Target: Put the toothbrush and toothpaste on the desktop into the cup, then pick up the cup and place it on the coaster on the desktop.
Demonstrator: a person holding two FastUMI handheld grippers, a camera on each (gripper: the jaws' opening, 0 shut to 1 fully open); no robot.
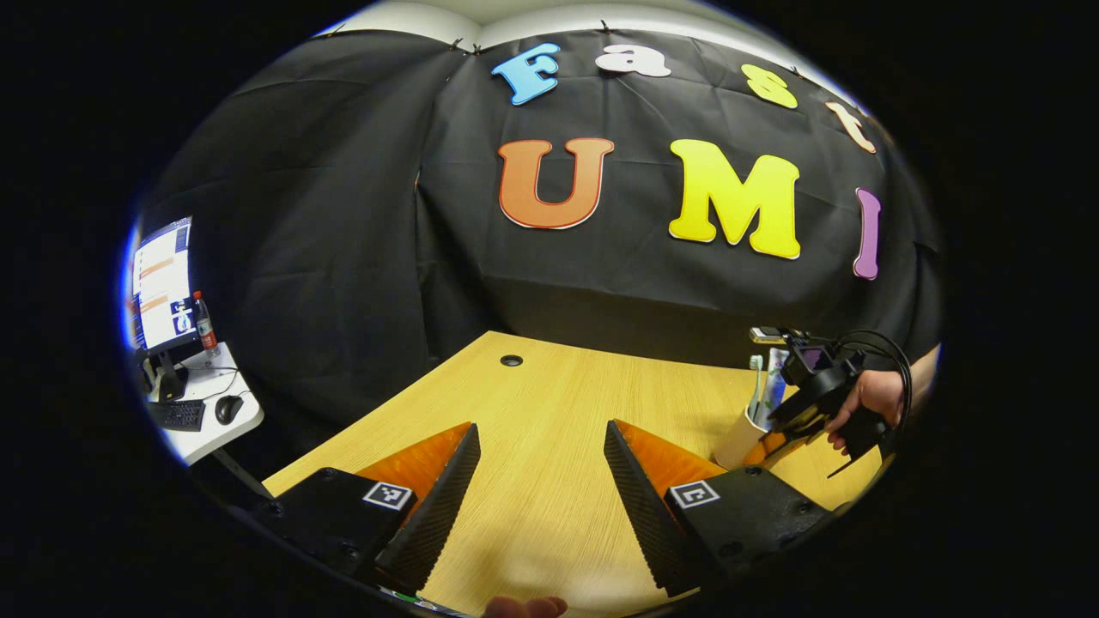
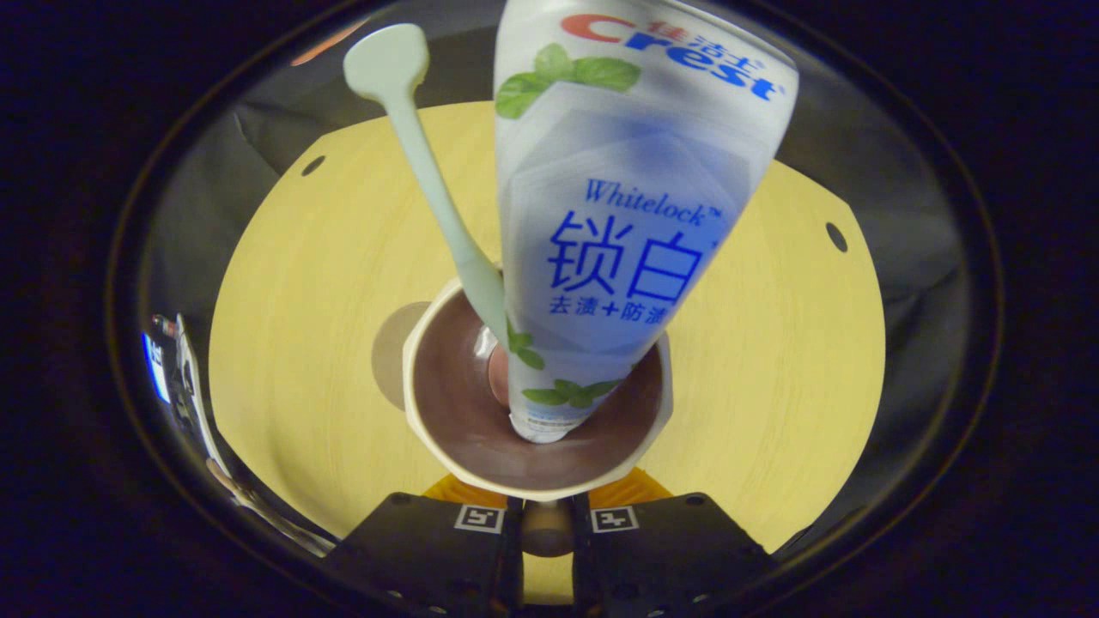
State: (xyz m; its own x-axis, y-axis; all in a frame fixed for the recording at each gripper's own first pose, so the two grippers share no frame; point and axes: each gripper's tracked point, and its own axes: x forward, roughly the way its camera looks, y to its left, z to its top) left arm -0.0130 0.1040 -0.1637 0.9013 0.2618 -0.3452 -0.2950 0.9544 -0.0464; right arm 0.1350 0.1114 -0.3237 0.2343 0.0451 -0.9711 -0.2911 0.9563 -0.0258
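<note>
A white cup (image 2: 446, 446) with a brown inside fills the middle of the right gripper view, seen from above. A pale green toothbrush (image 2: 429, 184) and a white and blue toothpaste tube (image 2: 618, 215) stand in it, leaning toward the camera. My right gripper (image 2: 547, 508) is shut on the cup's near wall. A round grey-brown coaster (image 2: 388, 352) lies on the table just left of the cup, partly hidden by it. The left gripper view has the cup (image 1: 737, 439) far right, with a hand (image 1: 871, 396) holding the right gripper (image 1: 773, 442). My left gripper (image 1: 539, 506) hangs open over bare wood.
The wooden table (image 1: 549, 403) has a cable hole (image 1: 512, 360) near its far edge and two more holes (image 2: 835, 237) in the right gripper view. Left of the table stands a small white desk (image 1: 210, 421) with a monitor, keyboard, mouse and bottle.
</note>
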